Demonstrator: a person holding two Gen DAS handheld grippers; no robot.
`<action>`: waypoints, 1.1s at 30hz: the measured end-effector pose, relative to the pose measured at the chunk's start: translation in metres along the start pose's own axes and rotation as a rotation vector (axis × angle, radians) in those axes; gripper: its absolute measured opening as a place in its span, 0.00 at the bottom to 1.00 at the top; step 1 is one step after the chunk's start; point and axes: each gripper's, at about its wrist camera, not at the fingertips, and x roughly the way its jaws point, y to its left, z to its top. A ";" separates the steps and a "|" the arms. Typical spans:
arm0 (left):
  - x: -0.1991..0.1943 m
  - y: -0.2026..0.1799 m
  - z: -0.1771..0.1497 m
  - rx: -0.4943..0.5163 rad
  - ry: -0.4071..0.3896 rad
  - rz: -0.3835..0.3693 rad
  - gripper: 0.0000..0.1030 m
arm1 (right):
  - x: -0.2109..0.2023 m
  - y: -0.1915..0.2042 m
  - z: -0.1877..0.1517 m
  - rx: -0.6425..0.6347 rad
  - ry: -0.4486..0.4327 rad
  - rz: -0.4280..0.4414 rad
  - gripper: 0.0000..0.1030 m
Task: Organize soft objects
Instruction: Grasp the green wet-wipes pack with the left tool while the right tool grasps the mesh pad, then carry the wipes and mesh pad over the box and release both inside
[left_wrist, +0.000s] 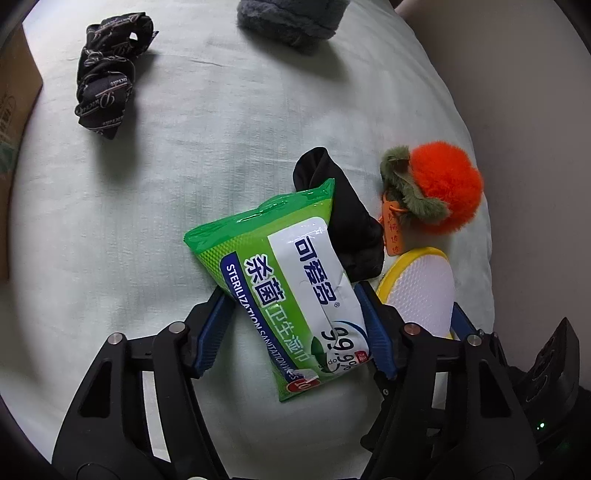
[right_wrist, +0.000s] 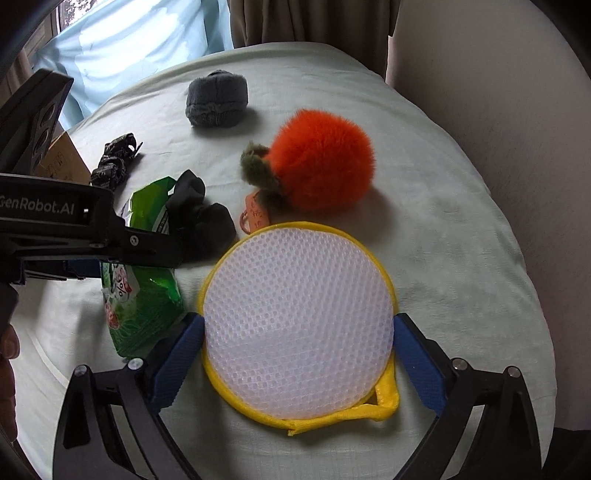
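Observation:
A green pack of wet wipes (left_wrist: 295, 291) lies on the pale sheet (left_wrist: 147, 221) between the blue pads of my left gripper (left_wrist: 291, 295), which touch both of its long sides. A black sock (left_wrist: 351, 221) rests against the pack's far corner. My right gripper (right_wrist: 298, 321) straddles a round white mesh pad with a yellow rim (right_wrist: 295, 314), a pad touching each side of it. Just beyond it sits an orange plush fruit (right_wrist: 325, 158) with green leaves and an orange tag (right_wrist: 255, 214).
A grey fuzzy bundle (right_wrist: 218, 99) lies at the far end of the sheet, and a black patterned cloth (left_wrist: 107, 77) at the far left. A cardboard box (left_wrist: 14, 92) stands at the left edge. A pale wall (right_wrist: 517, 110) runs along the right.

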 end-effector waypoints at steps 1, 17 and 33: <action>-0.001 0.001 -0.001 -0.001 -0.002 0.000 0.56 | 0.001 0.000 0.001 -0.002 0.000 -0.002 0.94; -0.039 0.009 -0.007 0.001 -0.031 -0.008 0.45 | -0.012 0.024 -0.001 -0.020 0.005 -0.010 0.37; -0.181 -0.015 0.016 0.056 -0.188 -0.061 0.45 | -0.127 0.041 0.072 0.025 -0.140 -0.073 0.37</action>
